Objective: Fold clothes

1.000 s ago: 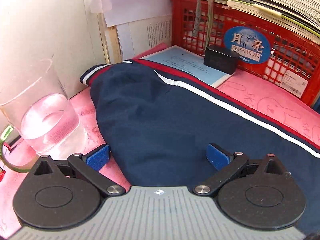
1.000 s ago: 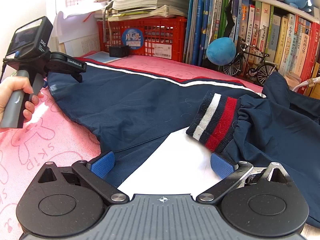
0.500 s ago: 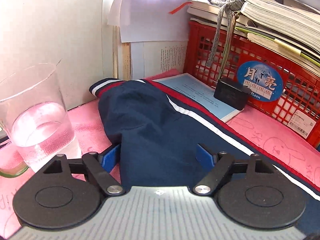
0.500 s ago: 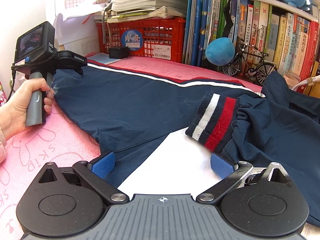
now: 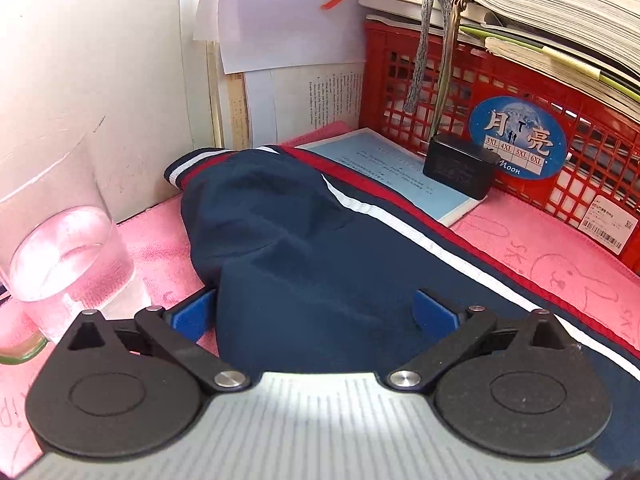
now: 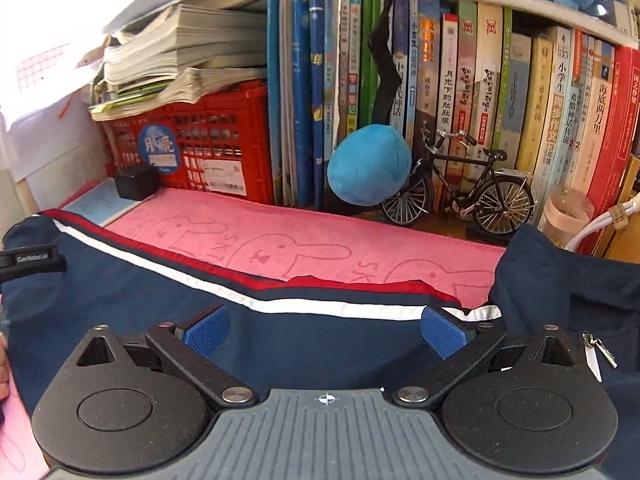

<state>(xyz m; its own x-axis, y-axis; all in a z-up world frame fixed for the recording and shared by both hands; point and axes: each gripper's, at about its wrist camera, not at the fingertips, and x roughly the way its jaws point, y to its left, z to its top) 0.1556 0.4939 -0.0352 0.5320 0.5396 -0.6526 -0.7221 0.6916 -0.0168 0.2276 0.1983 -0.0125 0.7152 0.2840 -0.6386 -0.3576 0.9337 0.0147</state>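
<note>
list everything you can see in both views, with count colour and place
jacket: 1, navy with red and white stripes, spread across the towel
towel: 1, pink with rabbit drawings, covers the desk
glass: 1, clear, with water, left of the jacket by the wall
crate: 1, red, at the back, papers stacked on top
black box: 1, on a pale blue booklet before the crate
books: a row, many colours, upright behind the towel
plush ball: 1, blue, against the books
toy bicycle: 1, black, before the books
left gripper: jaws wide, a jacket fold between them
right gripper: jaws wide, over the jacket
</note>
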